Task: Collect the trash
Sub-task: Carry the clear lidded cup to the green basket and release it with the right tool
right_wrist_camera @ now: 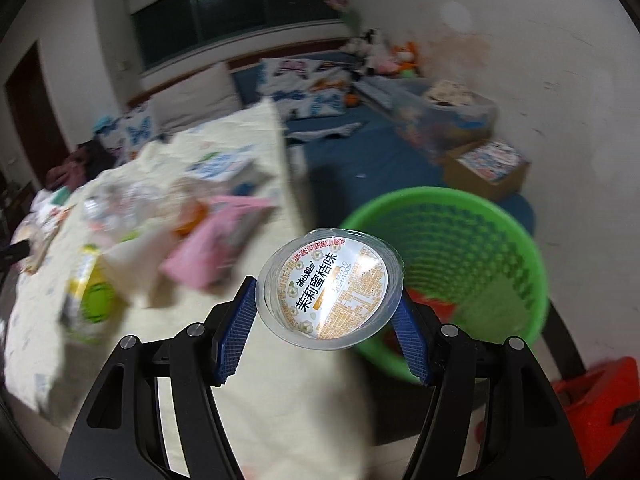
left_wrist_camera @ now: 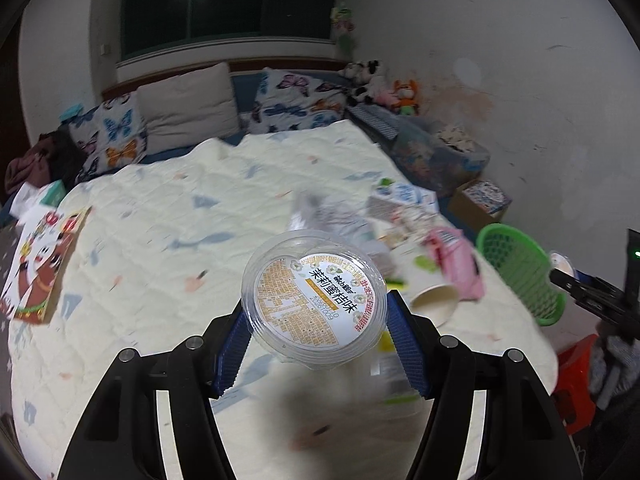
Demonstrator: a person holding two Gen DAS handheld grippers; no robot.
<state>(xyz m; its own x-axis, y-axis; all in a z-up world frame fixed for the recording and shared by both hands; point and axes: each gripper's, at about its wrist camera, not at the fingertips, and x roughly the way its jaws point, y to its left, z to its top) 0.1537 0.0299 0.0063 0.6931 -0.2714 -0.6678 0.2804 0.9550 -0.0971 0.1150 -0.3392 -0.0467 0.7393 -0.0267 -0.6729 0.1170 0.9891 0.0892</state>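
Each tongs clenched on clear cup — left tongs [left_wrist_camera: 316, 322] cup [left_wrist_camera: 314, 300], right tongs [right_wrist_camera: 328, 312] cup [right_wrist_camera: 330, 294]; labelled lids face camera — green basket [right_wrist_camera: 460, 240] open behind right cup, off bed [right_wrist_camera: 280, 400] edge.

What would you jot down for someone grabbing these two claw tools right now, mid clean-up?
Left gripper: shut on a clear jelly cup, lifted above the bed quilt.
Right gripper: shut on a second jelly cup, held near the rim of the green basket, not yet dropped.
Basket: beside the bed; something red already lies inside.
Left to collect on the quilt: paper cup, pink packet, crumpled clear plastic, blue-white carton.
Next, probably: release the right cup into the basket, then bring the left one over.
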